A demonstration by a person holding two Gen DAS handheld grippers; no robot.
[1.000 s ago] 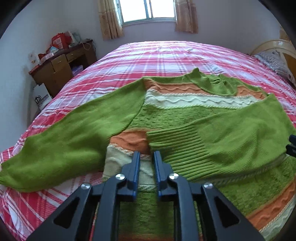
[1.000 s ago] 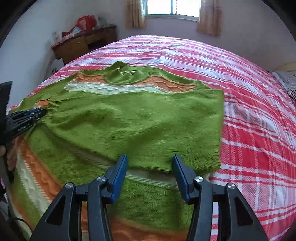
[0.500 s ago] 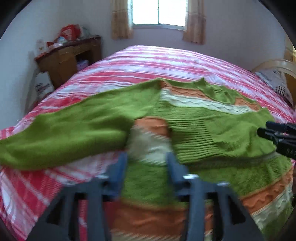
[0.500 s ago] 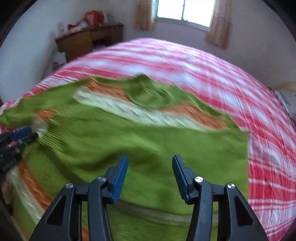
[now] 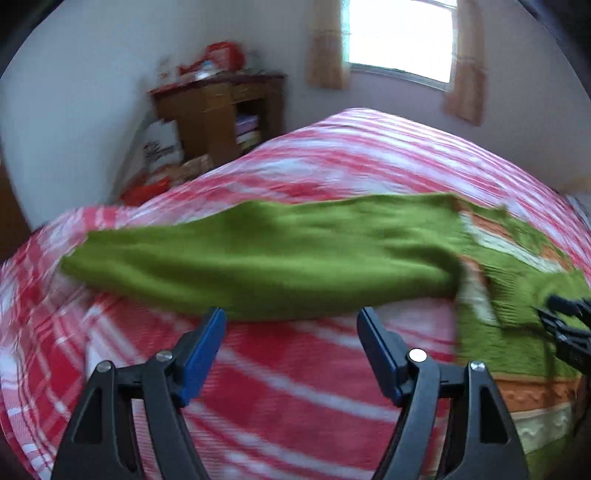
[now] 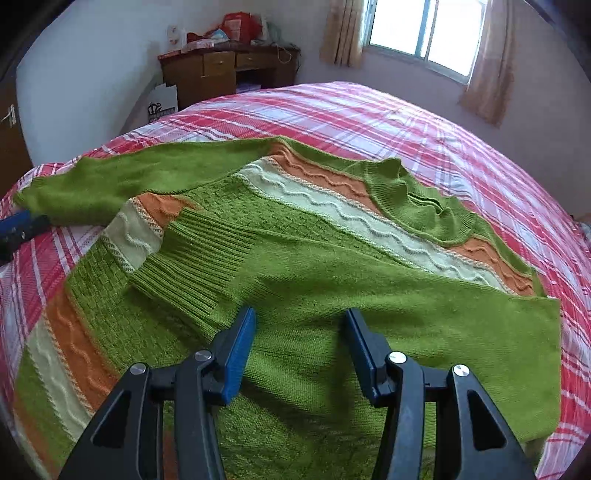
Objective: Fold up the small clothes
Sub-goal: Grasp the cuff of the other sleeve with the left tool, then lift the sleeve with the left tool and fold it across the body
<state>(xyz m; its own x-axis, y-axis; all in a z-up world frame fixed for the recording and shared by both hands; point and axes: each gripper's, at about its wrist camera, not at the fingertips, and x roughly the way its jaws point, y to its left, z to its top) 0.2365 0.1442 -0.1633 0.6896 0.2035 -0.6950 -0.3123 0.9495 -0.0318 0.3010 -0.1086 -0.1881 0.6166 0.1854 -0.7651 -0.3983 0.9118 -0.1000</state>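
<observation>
The left gripper (image 5: pixel 291 325) has swung from the sweater's (image 6: pixel 295 266) middle to the outstretched sleeve (image 5: pixel 258 258), jaws just spread, seemingly empty; right gripper (image 6: pixel 301 325) released.

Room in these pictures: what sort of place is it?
Most likely a home bedroom: a bed under a red plaid cover, a wooden desk piled with clutter against the wall, and a curtained window. A sweater lies spread on the bed.

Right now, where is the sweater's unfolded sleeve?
In the left wrist view the unfolded sleeve stretches leftward from the sweater across the plaid bedspread, just beyond the open left gripper.
</observation>
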